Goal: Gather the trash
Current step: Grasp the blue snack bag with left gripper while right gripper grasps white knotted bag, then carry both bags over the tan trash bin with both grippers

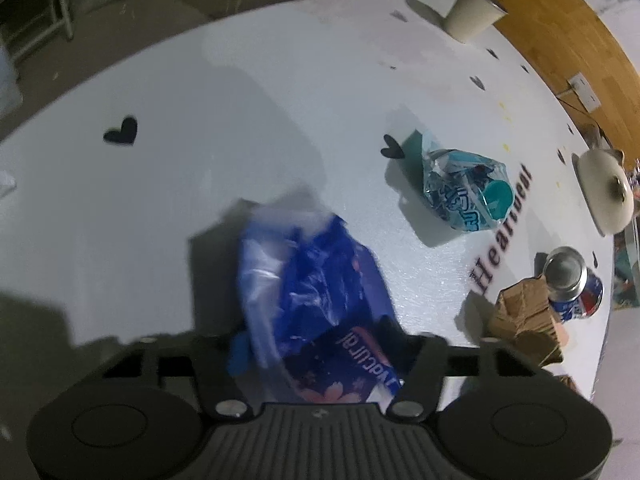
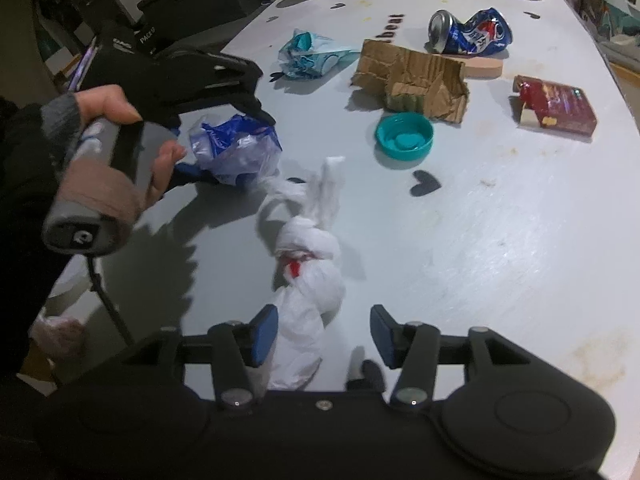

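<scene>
- The left tool [image 1: 320, 344] is clenched on a crumpled blue wrapper [image 1: 316, 292], held just above the table [image 1: 160, 200] near its left edge.
- The right tool [image 2: 324, 336] is released, its blue pads either side of a knotted white plastic bag [image 2: 308, 280] lying on the table; nothing is gripped yet.
- The wrapper is thin, glossy film, partly clear, with pink flowers printed on it; it could slide out of the pinch if swung fast.
- The white bag is soft and twisted, with a red spot at the knot; a grip on a loose fold might catch only film and let it slip.
- Other trash stays well apart: crushed can [image 2: 472, 32], torn cardboard [image 2: 416, 80], teal lid [image 2: 404, 136], red box [image 2: 556, 108].
</scene>
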Demonstrator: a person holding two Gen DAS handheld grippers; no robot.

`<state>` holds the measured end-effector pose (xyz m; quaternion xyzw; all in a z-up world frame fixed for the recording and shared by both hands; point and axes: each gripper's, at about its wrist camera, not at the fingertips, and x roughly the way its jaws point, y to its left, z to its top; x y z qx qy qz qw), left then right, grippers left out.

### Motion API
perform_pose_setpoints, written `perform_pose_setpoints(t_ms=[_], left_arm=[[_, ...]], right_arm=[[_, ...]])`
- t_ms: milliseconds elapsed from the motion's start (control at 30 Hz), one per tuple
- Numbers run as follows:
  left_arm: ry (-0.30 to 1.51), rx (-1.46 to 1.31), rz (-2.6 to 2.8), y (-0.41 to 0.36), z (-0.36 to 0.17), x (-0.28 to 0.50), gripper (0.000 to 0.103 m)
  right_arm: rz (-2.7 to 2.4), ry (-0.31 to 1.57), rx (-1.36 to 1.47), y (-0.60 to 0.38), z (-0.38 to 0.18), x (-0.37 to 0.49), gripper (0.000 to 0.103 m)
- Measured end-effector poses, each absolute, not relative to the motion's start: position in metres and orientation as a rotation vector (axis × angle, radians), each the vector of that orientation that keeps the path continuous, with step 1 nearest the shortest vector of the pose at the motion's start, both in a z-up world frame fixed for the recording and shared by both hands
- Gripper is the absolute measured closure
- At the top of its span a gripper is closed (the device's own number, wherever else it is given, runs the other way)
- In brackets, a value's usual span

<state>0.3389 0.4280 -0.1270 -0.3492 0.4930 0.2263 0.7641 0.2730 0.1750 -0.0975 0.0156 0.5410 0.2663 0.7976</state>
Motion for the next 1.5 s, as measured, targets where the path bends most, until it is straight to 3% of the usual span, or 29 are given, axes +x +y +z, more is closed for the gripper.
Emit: perform_pose_setpoints(t_ms=[100, 300, 600, 733, 933, 1500], left_arm=[[1.071, -0.710, 0.466, 0.429, -0.126, 0.334, 0.068], [1.042, -0.552, 0.378, 0.424, -0.118, 0.311, 0.081], [1.032, -0.375, 0.269, 0.410, -0.106, 0.252, 0.083], [1.044, -0.334, 0.231, 0.401, -0.104, 0.229, 0.083], [1.046, -0.297, 0.207, 0.391, -0.097, 0.213, 0.084], [0.928, -0.182, 0.138, 0.352, -0.048, 0.188, 0.084]], right_arm=[[0.582, 1.154, 0.038, 0.179, -0.096, 0.271, 0.044], [0.537, 1.185, 0.143, 0.183, -0.095, 0.284, 0.042], [0.441, 1.289, 0.194, 0.199, -0.105, 0.291, 0.043], [0.411, 1.328, 0.175, 0.204, -0.113, 0.286, 0.065], [0.383, 1.325, 0.187, 0.199, -0.114, 0.283, 0.079], [0.373, 1.071, 0.098, 0.169, -0.053, 0.260, 0.083]])
